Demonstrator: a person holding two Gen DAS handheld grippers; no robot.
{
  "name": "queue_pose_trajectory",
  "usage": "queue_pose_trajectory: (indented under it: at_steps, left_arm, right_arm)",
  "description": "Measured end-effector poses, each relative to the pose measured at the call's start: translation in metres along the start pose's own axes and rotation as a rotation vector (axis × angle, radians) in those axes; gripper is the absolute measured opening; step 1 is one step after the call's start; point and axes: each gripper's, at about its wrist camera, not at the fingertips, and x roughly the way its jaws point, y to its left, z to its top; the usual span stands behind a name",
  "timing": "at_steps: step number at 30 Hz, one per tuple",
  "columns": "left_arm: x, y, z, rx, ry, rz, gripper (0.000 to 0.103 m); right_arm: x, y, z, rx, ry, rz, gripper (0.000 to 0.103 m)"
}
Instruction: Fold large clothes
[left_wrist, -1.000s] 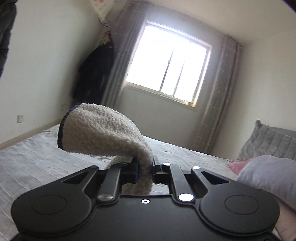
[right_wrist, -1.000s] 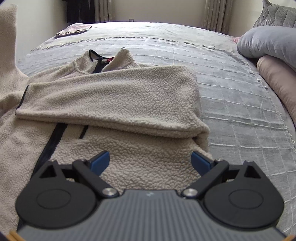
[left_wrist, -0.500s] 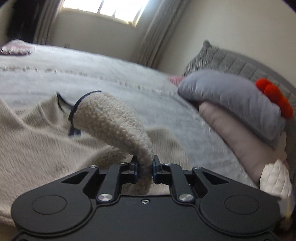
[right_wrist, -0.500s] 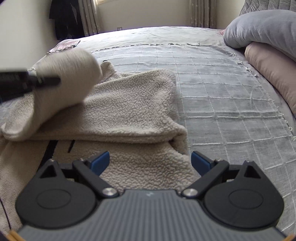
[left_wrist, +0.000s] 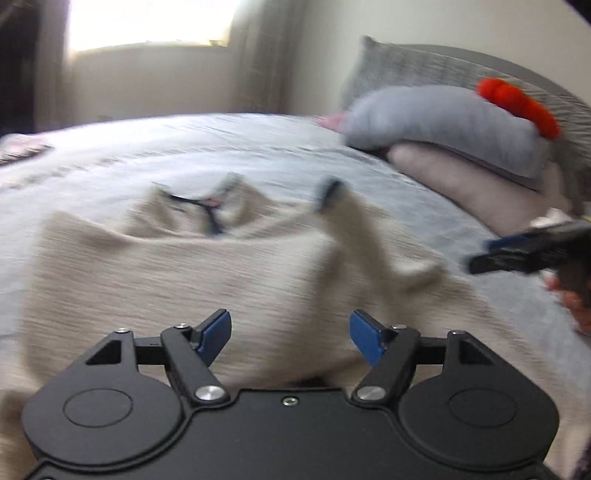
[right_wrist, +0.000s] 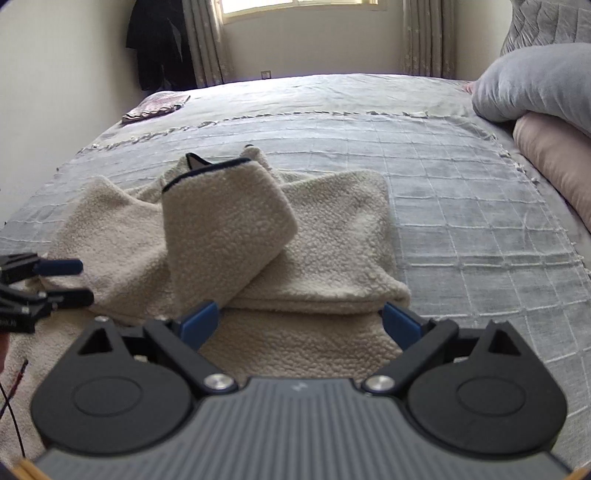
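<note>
Because the cream fleece jacket (right_wrist: 314, 236) is thick, soft pile, it will likely handle as bulky yet light, slumping rather than creasing, and it should not slip much between the blue pads; a good hold would be at a hem, a cuff or a folded edge where the layers bunch. It lies on the grey bed (right_wrist: 461, 192), body partly folded, with one sleeve (right_wrist: 225, 229) laid across the top, its dark-trimmed cuff toward the collar. The left gripper (left_wrist: 290, 334) is letting go, its jaws opening with nothing pinched between them, fleece only beneath. The right gripper (right_wrist: 299, 321) stands wide and empty just above the near folded edge. From the right wrist, the picture is sharp: the sleeve's lie, the stacked layers, a small folded cloth (right_wrist: 155, 105) at the far corner, and the left gripper's fingers at the left margin. From the left wrist, everything is smeared by motion, but it alone shows the jacket's collar (left_wrist: 207, 206) with its dark zip, a red object (left_wrist: 517, 105) on the pillows (left_wrist: 443, 122), and the right gripper seen from the side.
</note>
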Motion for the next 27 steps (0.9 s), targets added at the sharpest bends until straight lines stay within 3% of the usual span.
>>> queue_pose_trajectory:
  at_steps: [4,8,14,17,20,23,27]
  left_arm:
    - [0.002,0.072,0.01,-0.065,-0.034,0.25,0.07]
    - [0.02,0.127,0.011,-0.171,-0.007,0.358,0.07]
    - [0.041,0.151,0.002,-0.279,0.001,0.361,0.067]
    - [0.046,0.155,0.0,-0.287,0.009,0.376,0.044]
    - [0.041,0.155,-0.001,-0.287,0.017,0.47,0.045]
    - [0.026,0.148,0.004,-0.241,-0.026,0.487,0.046]
    - [0.015,0.158,0.016,-0.25,-0.049,0.365,0.058]
  right_arm:
    - [-0.001,0.009,0.012,-0.009,-0.024,0.013,0.098]
    - [0.009,0.02,0.03,0.007,-0.031,0.038,0.1]
    - [0.064,0.064,0.03,-0.061,0.048,0.093,0.1]
    - [0.089,0.064,0.02,-0.046,0.067,0.048,0.099]
    - [0.092,0.033,0.006,-0.009,0.092,-0.051,0.099]
    - [0.066,-0.009,-0.013,0.055,0.122,0.027,0.1]
    - [0.026,-0.048,-0.023,0.075,0.057,0.065,0.1]
